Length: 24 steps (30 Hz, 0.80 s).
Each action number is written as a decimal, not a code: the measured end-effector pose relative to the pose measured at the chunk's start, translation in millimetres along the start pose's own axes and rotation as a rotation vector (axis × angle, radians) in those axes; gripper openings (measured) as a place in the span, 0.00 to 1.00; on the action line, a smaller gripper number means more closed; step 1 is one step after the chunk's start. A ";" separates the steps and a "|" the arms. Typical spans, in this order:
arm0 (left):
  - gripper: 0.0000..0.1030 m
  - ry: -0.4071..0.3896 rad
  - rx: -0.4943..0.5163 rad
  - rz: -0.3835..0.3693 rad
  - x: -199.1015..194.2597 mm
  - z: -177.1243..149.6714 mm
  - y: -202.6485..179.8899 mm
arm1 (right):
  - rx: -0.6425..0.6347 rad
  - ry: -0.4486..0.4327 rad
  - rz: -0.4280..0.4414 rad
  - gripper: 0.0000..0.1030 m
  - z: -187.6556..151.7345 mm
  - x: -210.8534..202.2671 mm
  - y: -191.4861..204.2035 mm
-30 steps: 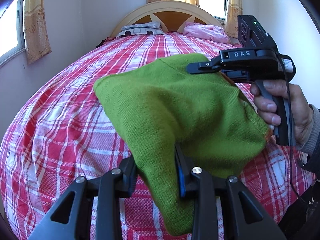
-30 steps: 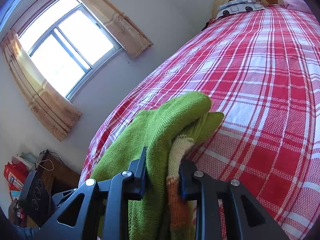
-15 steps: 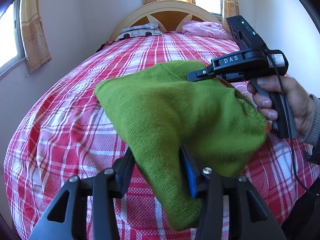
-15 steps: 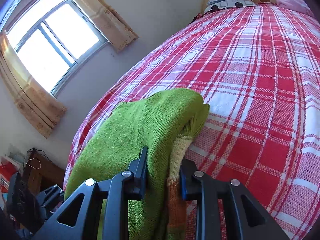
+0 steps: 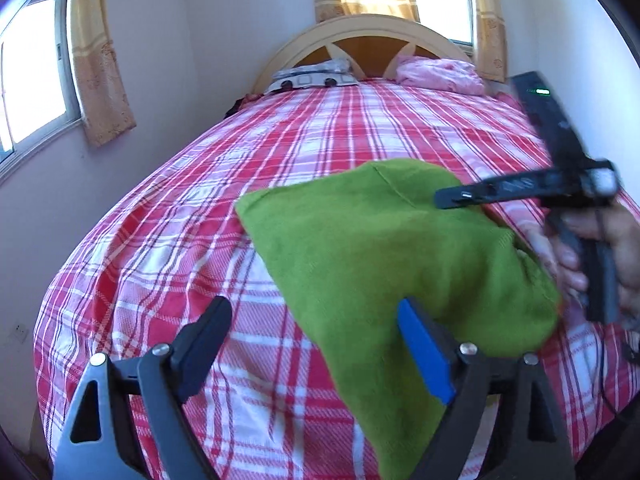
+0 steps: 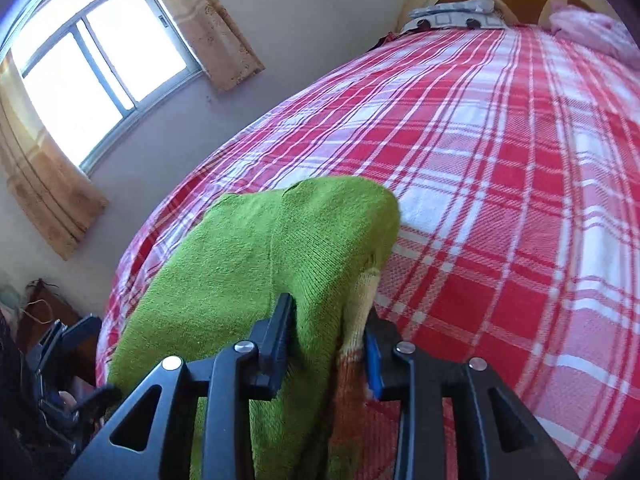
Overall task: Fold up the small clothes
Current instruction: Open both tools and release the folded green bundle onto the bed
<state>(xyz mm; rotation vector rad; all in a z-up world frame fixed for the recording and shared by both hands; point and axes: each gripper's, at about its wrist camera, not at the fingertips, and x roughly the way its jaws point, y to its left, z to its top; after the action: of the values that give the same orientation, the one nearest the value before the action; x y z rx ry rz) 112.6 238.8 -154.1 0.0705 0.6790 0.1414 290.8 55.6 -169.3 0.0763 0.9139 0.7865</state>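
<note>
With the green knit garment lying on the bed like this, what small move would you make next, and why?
Probably draw the left gripper back clear. Its jaws are opening, no longer pinching the green knit garment, while the right gripper still has cloth between its opening jaws.

Both wrist views close above the plaid bed (image 5: 168, 240), facing its headboard (image 5: 360, 36), sharing the green knit (image 6: 248, 264)

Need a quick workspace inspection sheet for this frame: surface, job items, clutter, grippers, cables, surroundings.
Surface: bed with red plaid cover, smooth.
Job's things: green knit garment folded over on the cover, orange trim at one edge.
Clutter: pink bundle and patterned pillow at the headboard.
Grippers: left gripper opening, pads off the garment; right gripper opening, garment edge between its jaws.
Cables: black cable hanging from the right handle.
Surroundings: windows with curtains, arched headboard.
</note>
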 end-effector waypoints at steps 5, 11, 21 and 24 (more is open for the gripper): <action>0.90 -0.002 -0.083 0.050 18.6 14.0 14.3 | -0.085 -0.093 -0.017 0.55 -5.5 -39.1 33.4; 0.97 0.112 -0.084 0.090 57.1 5.5 15.9 | -0.254 0.056 -0.232 0.60 -29.4 -7.8 55.2; 1.00 0.079 -0.100 0.121 34.3 4.6 10.7 | -0.074 -0.050 -0.194 0.80 -45.7 -41.0 31.7; 1.00 0.030 -0.079 0.096 6.4 3.4 1.9 | -0.067 -0.123 -0.179 0.81 -55.4 -76.6 45.5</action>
<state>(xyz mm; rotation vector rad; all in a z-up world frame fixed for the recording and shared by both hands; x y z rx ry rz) 119.5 241.6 -155.2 0.0250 0.6994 0.2613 196.5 25.2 -134.8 -0.0154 0.7657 0.6384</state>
